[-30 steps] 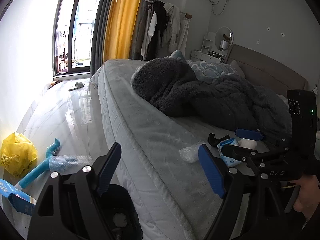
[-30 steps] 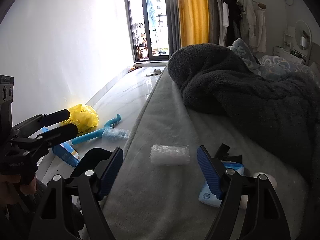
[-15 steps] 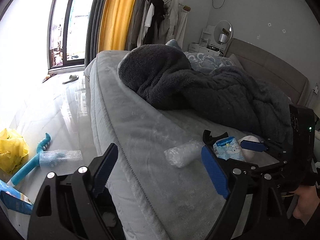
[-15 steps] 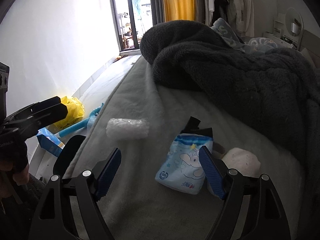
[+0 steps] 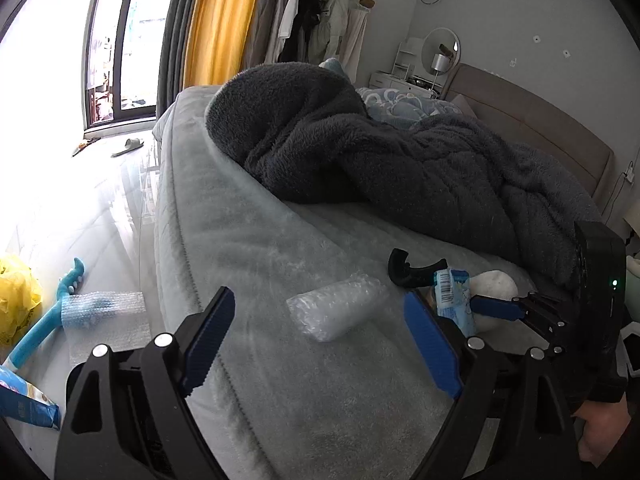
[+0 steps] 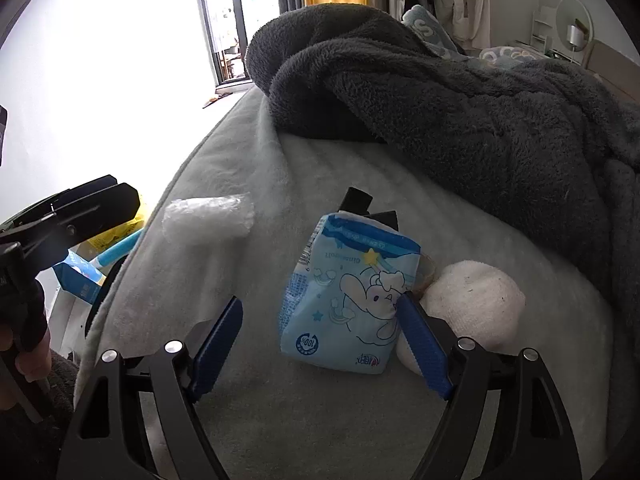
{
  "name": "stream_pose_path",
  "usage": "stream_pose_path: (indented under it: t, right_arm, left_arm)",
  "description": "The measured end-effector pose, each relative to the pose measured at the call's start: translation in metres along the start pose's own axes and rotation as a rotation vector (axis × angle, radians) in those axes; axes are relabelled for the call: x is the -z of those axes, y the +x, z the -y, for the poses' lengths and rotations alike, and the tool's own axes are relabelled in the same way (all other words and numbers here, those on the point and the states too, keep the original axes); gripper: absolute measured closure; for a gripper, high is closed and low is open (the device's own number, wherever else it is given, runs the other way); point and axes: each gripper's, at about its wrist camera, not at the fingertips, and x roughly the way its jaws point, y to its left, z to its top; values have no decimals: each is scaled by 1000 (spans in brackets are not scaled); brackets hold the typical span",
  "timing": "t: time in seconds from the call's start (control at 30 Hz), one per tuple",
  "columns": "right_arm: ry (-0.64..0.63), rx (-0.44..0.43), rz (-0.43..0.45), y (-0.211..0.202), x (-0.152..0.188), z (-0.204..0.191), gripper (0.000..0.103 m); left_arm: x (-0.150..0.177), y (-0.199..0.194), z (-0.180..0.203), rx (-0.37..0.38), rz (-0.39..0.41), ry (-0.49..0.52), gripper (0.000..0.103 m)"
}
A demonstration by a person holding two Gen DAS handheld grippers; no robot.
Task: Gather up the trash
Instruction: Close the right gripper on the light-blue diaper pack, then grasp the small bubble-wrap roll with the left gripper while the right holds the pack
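Observation:
A roll of clear bubble wrap (image 5: 338,306) lies on the grey bed cover (image 5: 256,264), just ahead of my left gripper (image 5: 320,340), which is open and holds nothing. The same roll (image 6: 208,218) shows at the left of the right wrist view. A light blue tissue packet with a cartoon print (image 6: 348,300) lies between the fingers of my open right gripper (image 6: 320,338). Its right edge is close to the right pad. A white fluffy ball (image 6: 472,304) rests against the packet, and a black plastic piece (image 6: 360,202) lies behind it.
A dark grey fleece blanket (image 5: 400,160) is heaped across the bed behind the items. On the floor to the left lie a yellow bag (image 5: 16,300), a blue long-handled tool (image 5: 48,316) wrapped in a bubble wrap sheet (image 5: 104,312), and a blue package (image 5: 28,404). A hand (image 5: 600,428) holds the right gripper.
Both grippers moved down and closer to the bed. The left one now faces the bubble wrap roll, and the right one has swung from that roll over to the blue packet.

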Motion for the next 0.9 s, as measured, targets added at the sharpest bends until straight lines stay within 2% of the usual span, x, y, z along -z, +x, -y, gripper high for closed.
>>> stream_pose_path:
  t: [0.07,0.13,0.3,0.4,0.9]
  right_arm:
    - [8,14,-3,2,1,3,22]
    - [13,19,0,2,2,7,27]
    - [26,28,25,-3,1,16,47]
    - [40,18,37,-6,0,21,53]
    - [105,-80,154,-39,-9,38,54]
  left_arm:
    - [0,4,1,1,-5,0,15]
    - [0,8,3,1,-11,-1,15]
    - [2,17,6,-3,-24,-6,15]
    - [2,22,6,-4,-31,-17,15]
    - [8,46,17,-5,-63,-46,15]
